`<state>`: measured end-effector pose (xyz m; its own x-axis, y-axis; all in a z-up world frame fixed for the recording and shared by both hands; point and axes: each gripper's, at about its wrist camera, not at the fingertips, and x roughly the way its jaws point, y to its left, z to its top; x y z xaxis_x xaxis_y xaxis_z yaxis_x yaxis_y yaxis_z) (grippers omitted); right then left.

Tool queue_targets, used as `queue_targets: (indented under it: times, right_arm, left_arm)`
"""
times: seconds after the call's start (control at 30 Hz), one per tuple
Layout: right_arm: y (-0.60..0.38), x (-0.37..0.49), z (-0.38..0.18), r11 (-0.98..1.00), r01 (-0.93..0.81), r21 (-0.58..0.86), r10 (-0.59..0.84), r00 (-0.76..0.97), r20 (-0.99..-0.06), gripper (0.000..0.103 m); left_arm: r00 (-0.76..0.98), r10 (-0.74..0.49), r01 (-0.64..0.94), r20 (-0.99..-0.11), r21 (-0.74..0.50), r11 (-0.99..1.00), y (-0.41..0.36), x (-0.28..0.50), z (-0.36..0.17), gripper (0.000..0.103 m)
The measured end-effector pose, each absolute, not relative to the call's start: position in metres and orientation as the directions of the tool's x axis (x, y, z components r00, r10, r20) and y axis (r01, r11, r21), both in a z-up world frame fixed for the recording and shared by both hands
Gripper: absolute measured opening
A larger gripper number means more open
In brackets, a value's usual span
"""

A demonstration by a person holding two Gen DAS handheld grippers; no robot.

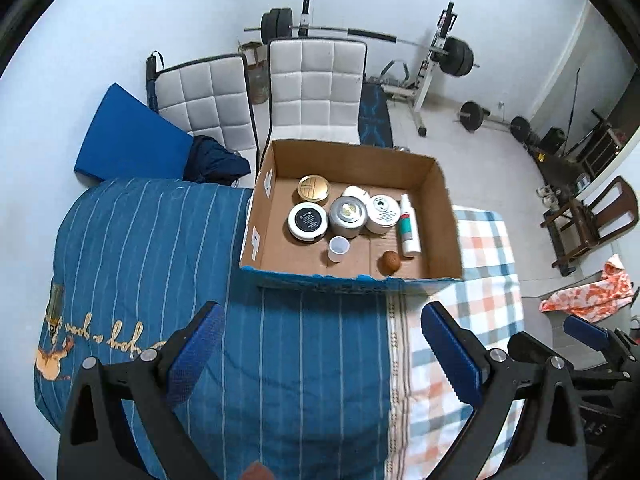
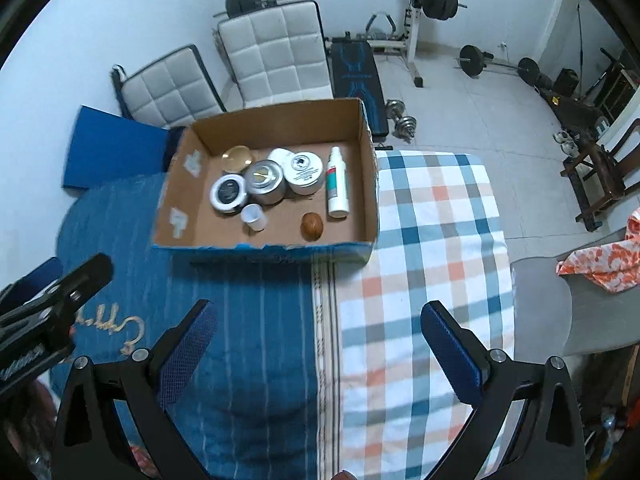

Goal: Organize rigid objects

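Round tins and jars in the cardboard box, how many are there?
5: gold tin at back, black-lidded jar left, grey tin centre, white jar right, another white one half hidden behind.

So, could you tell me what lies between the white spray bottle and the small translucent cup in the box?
The brown oval object lies between the spray bottle and the cup, nearer the bottle, on the cardboard box floor; the right wrist view shows it best.
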<state>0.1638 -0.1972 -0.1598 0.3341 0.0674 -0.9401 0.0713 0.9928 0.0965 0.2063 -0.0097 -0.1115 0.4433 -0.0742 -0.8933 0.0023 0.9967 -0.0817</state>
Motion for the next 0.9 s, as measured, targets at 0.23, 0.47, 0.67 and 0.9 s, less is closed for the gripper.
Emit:
queue_targets:
  times: [0.23, 0.47, 0.67, 0.9]
  right_arm:
    - [-0.192, 0.109, -0.109, 0.993, 0.029, 0.113, 0.093, 0.394, -0.914, 0.103]
    - [-0.191, 0.07, -0.065, 0.992, 0.01, 0.127, 0.109, 0.46, -0.881, 0.103]
    - [-0.195, 0.054, -0.046, 0.994, 0.01, 0.108, 0.089, 0.488, -0.868, 0.103]
    - [-0.197, 0.048, -0.034, 0.996, 0.023, 0.088, 0.064, 0.51, -0.858, 0.103]
  left_arm:
    - [0.491, -0.085, 0.025, -0.867, -0.083, 0.996, -0.011, 0.158, -0.069, 0.101]
    - [0.525, -0.093, 0.05, -0.846, -0.078, 0.996, -0.014, 0.124, -0.038, 0.101]
    - [0.562, -0.079, 0.039, -0.824, -0.07, 0.997, -0.01, 0.11, -0.02, 0.101]
    - [0.618, -0.053, 0.006, -0.785, -0.062, 0.998, -0.004, 0.102, -0.006, 0.103]
